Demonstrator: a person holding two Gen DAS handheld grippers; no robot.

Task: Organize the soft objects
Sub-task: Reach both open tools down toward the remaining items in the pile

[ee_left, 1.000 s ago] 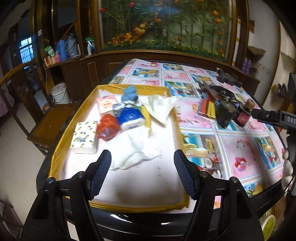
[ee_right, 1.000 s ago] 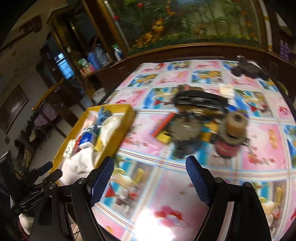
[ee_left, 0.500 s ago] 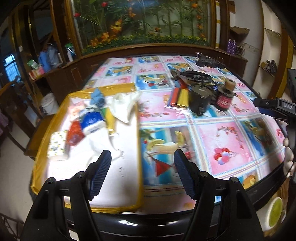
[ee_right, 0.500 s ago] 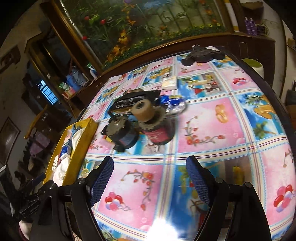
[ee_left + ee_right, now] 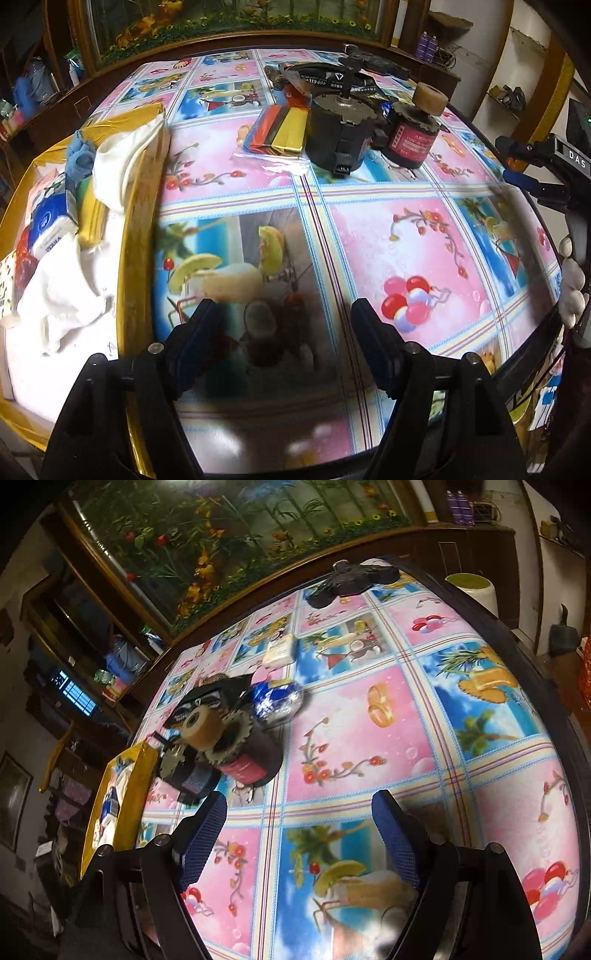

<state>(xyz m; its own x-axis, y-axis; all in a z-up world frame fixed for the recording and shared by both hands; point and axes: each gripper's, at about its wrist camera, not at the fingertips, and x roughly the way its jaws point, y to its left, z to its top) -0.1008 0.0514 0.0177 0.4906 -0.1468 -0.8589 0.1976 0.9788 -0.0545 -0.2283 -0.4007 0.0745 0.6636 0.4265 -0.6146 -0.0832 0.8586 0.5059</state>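
Observation:
In the left wrist view a yellow-rimmed tray (image 5: 140,221) sits at the left edge. It holds a crumpled white cloth (image 5: 62,291), a second white cloth (image 5: 125,158), a blue tissue pack (image 5: 51,221) and a small blue soft thing (image 5: 79,157). My left gripper (image 5: 284,332) hangs over the bare tablecloth to the right of the tray, its jaws opening with nothing between them. My right gripper (image 5: 299,830) is open and empty over the tablecloth. Beyond it lie a shiny blue pack (image 5: 277,701) and a white tissue pack (image 5: 280,651).
A black motor (image 5: 340,129), a red-labelled cylinder (image 5: 413,136) with a tape roll on top, and a striped coloured packet (image 5: 280,133) stand mid-table. A black object (image 5: 351,578) lies at the far edge. A green-topped stool (image 5: 469,585) stands beyond the table.
Both views swung right: the tray slid to the left edge of the left view as that gripper sank over the tablecloth. The right view rolled and the motors shifted left.

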